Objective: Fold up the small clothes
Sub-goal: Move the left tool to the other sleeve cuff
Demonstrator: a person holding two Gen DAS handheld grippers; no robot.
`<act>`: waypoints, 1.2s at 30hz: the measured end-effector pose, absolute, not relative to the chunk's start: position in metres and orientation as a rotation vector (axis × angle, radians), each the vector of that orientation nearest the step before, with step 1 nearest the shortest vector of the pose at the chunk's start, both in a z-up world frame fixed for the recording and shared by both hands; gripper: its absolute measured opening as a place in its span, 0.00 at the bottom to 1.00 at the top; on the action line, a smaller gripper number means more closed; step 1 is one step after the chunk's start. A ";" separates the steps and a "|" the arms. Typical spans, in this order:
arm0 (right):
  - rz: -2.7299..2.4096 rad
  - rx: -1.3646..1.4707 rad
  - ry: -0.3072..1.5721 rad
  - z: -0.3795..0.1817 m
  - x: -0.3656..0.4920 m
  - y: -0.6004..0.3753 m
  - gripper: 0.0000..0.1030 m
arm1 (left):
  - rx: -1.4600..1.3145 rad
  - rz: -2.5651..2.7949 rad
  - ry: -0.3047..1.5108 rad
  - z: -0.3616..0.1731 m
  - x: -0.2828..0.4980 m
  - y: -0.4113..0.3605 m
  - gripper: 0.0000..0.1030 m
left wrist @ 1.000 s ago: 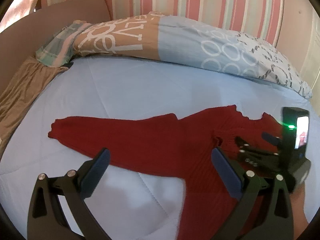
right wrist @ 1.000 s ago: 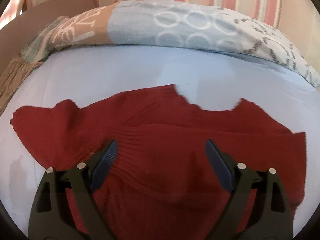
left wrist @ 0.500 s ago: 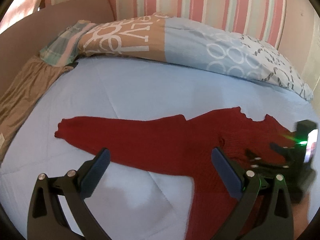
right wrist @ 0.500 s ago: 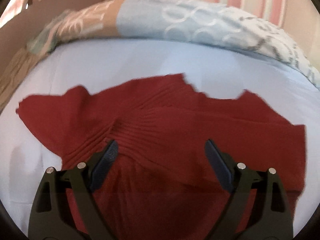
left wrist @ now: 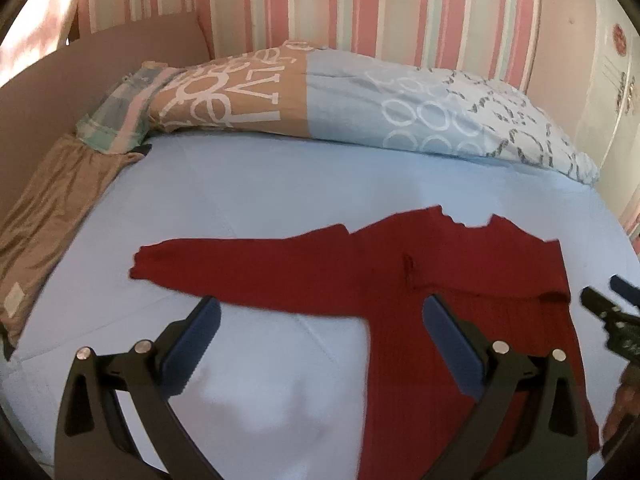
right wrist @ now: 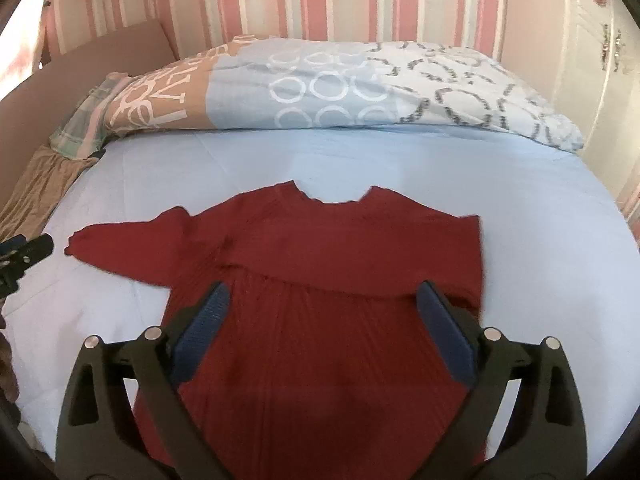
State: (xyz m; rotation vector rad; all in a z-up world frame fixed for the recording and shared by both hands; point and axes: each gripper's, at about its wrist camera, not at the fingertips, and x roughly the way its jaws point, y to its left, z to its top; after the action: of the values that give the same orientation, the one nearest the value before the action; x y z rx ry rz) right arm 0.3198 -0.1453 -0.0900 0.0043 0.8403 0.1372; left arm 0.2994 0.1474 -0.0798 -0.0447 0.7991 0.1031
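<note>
Red sweater lies mid-bed, one sleeve folded across chest, other out toward bed's left edge. Left claw & right claw both spread wide, holding nothing.

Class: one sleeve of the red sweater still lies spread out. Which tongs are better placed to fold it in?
Left. The left tongs hang open beside the outstretched sleeve; the right tongs hover over the sweater's body.
</note>
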 end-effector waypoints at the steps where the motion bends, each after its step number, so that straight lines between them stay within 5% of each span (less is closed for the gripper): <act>1: 0.129 0.002 0.842 -0.081 0.307 -0.147 0.94 | -0.036 0.101 0.800 -0.076 0.289 0.146 0.98; 16: 0.100 0.018 0.756 -0.011 0.173 -0.155 0.97 | -0.049 0.088 0.822 -0.049 0.174 0.168 0.98; 36: 0.136 -0.047 0.792 -0.069 0.239 -0.072 0.97 | -0.087 0.211 0.866 -0.140 0.285 0.396 0.98</act>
State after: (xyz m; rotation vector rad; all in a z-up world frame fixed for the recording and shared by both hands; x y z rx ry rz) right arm 0.2392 -0.0716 -0.0687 -0.0469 0.7921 0.1362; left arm 0.2845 0.3956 -0.1402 -0.0872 0.8657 0.2111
